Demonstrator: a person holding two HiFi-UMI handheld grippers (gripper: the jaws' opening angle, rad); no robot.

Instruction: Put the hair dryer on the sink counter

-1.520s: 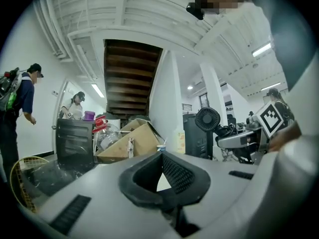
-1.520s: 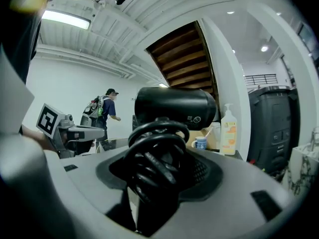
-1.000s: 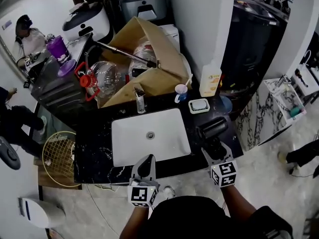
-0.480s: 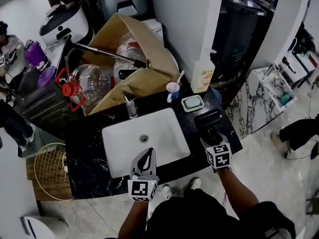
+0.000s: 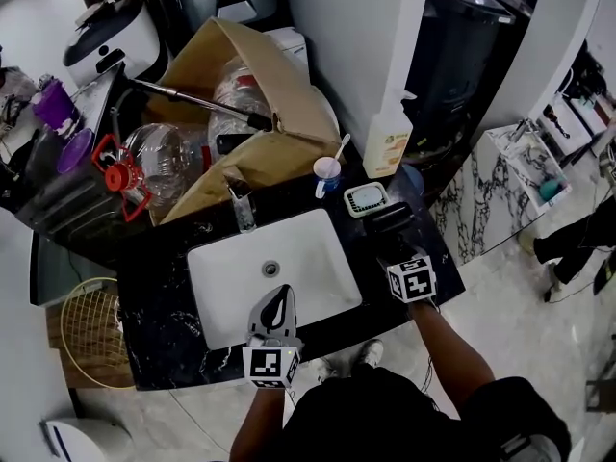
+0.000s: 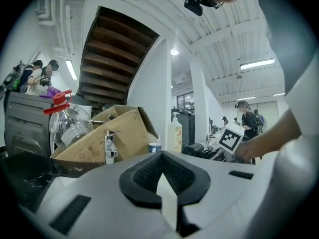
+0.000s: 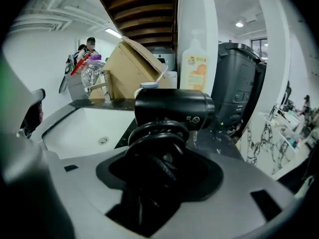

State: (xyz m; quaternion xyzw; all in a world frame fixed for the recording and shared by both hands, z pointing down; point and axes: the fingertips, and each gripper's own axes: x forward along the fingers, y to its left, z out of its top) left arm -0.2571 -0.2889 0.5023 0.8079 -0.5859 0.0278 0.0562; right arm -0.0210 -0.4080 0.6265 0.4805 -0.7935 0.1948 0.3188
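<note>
The right gripper (image 5: 397,253) pinches the black hair dryer (image 7: 172,106) by its handle and coiled cord, low over the dark table (image 5: 164,306) at three o'clock of the sink (image 5: 217,301). Rigid, smooth-shelled and probably nose-heavy (the barrel overhangs), it seems best held at the handle. The left gripper (image 5: 273,311) is pressed together, empty.

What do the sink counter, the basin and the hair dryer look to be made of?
Sink counter: polished black stone, likely marble or an imitation, going by its white veins and glossy reflections.
Basin: probably glazed white ceramic, with a smooth, even, shiny surface.
Hair dryer: black plastic, mostly matte with a soft sheen, with a moulded barrel and small printed marks.
</note>
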